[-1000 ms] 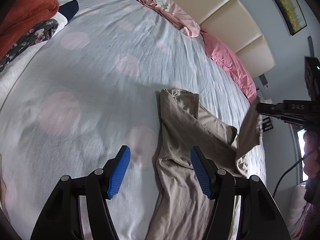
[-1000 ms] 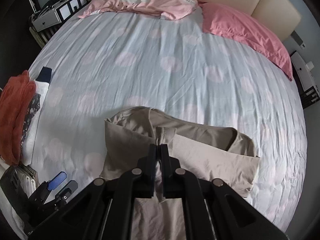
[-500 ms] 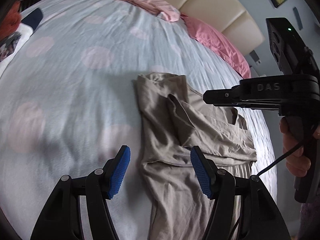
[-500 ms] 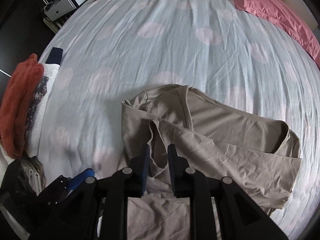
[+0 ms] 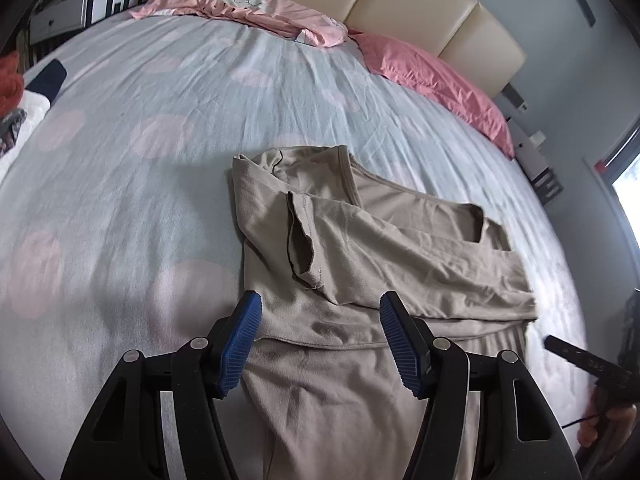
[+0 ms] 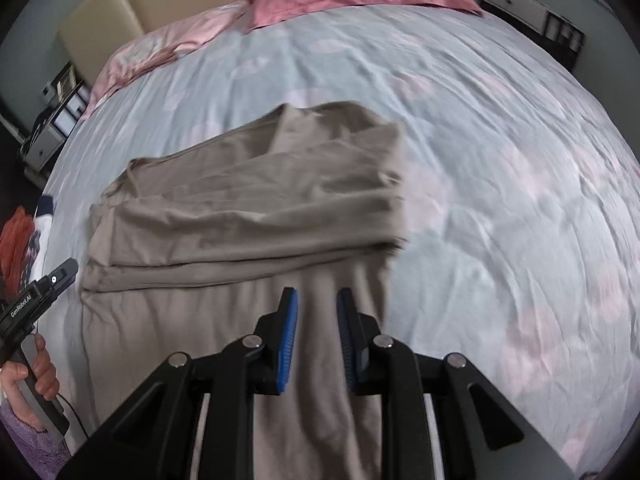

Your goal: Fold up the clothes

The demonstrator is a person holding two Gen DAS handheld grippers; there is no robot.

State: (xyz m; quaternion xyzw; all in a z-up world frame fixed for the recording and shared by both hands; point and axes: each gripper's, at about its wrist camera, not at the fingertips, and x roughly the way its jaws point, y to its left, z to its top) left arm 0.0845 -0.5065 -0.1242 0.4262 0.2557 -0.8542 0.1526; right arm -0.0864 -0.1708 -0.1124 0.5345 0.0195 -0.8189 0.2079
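beige shirt point(image 5: 360, 264) partly folded, near the bed point(image 5: 160, 120) foot edge.
both fingers open and empty, left gripper point(image 5: 320, 340) wide, right gripper point(image 6: 316, 340) narrow; flatten the folded sleeve evenly.

A beige-taupe top point(image 5: 360, 264) of soft, thin knit lies on the near half of the bed, its body running toward the near edge. The upper part is folded across itself: a sleeve point(image 5: 420, 252) lies over the chest from the right, its open hemmed cuff point(image 5: 300, 240) ending near the left side. The scooped neckline point(image 5: 400, 196) shows at the far end. In the right wrist view the garment point(image 6: 240, 208) shows stacked horizontal folds with shallow creases.
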